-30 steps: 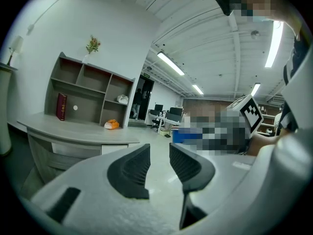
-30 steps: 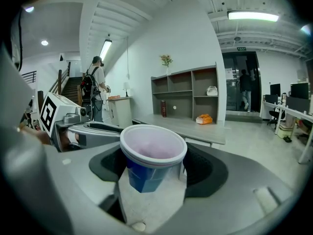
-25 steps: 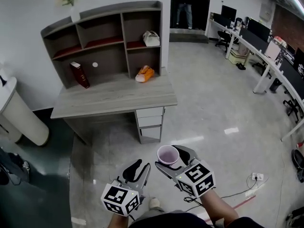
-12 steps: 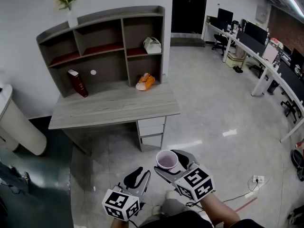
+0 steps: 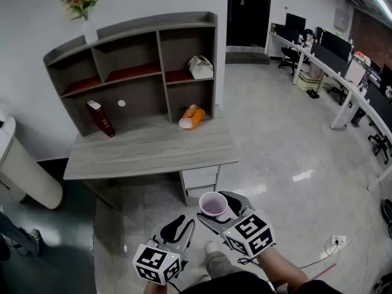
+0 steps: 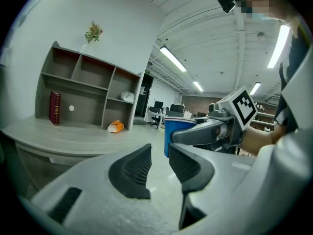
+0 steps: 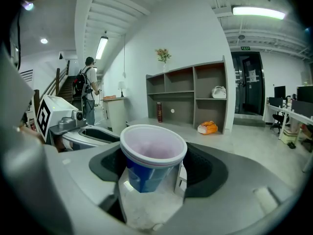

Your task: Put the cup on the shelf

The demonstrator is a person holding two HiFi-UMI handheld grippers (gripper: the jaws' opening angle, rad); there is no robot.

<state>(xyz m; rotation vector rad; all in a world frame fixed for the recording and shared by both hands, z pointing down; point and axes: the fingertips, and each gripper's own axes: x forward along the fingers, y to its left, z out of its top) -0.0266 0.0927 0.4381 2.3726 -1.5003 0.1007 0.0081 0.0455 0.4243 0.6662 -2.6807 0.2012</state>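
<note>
A blue cup (image 7: 151, 160) with a white rim and pale inside stands upright between the jaws of my right gripper (image 7: 152, 166), which is shut on it. From the head view the cup (image 5: 213, 204) and right gripper (image 5: 222, 208) hang over the floor just in front of the desk. My left gripper (image 5: 178, 226) is beside it to the left, its jaws nearly closed with nothing between them (image 6: 159, 163). The grey shelf unit (image 5: 131, 72) stands on the desk (image 5: 147, 149) ahead. The cup (image 6: 178, 136) also shows in the left gripper view.
On the shelf are a red book (image 5: 101, 117), an orange object (image 5: 192, 116) and a white bag (image 5: 200, 67); flowers (image 5: 79, 3) stand on top. A white rounded unit (image 5: 24, 164) is at left. Office desks and chairs (image 5: 334, 60) line the right. Cables (image 5: 318, 256) lie on the floor.
The desk and shelf have shifted down and closer in the head view as I walk toward them. Both grippers keep their pose, the cup still held.
</note>
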